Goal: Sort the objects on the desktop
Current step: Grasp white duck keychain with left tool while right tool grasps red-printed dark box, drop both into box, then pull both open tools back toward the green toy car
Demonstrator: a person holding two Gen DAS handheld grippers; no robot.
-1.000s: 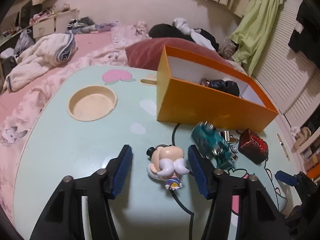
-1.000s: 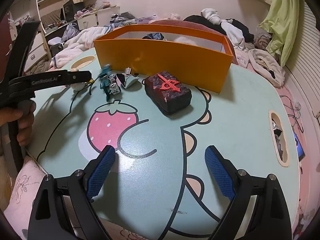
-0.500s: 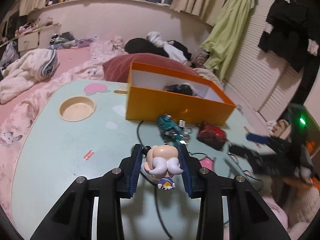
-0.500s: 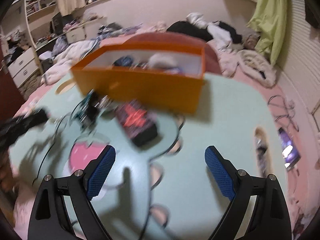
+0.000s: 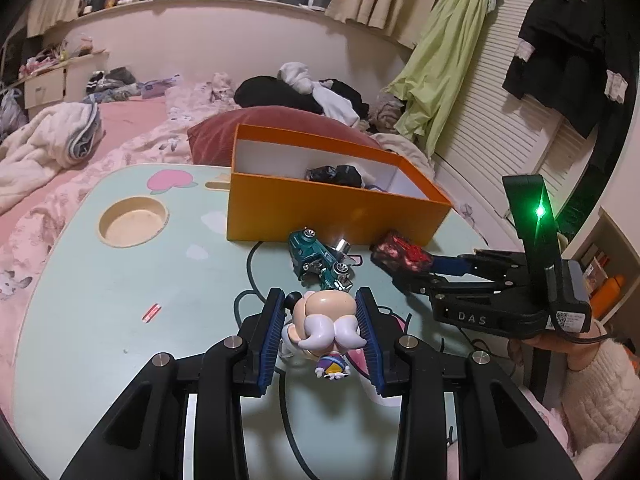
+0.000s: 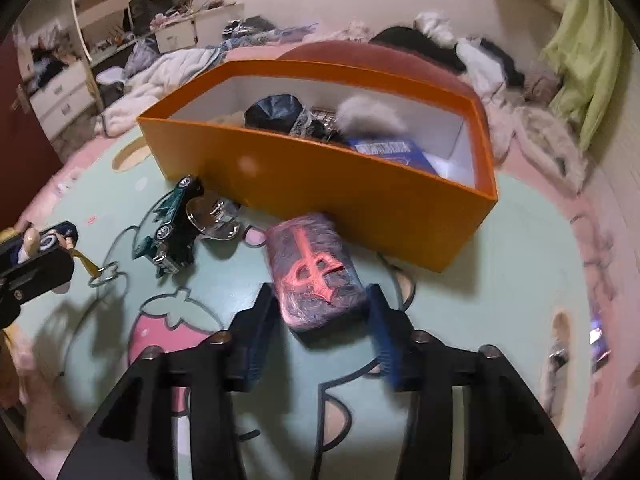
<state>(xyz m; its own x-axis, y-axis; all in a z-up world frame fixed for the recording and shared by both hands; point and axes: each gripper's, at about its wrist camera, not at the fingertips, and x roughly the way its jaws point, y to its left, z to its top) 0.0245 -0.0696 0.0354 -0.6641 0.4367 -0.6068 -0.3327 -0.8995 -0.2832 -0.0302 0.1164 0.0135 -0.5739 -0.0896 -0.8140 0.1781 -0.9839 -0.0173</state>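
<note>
My left gripper is shut on a small bald figurine with white whiskers, held above the pale green table. My right gripper has its jaws around a dark box with a red symbol, pads close on both sides; I cannot tell whether they touch. That box also shows in the left wrist view. A teal toy car and a chrome piece lie in front of the orange box, which holds several items.
A round cup recess is sunk in the table at left. A small red scrap lies on the table. A bed with pillows and clothes lies behind the table. A slot is at the table's right edge.
My left gripper has closed on the figurine and lifted it. My right gripper has moved forward to the dark box and narrowed its jaws around it.
</note>
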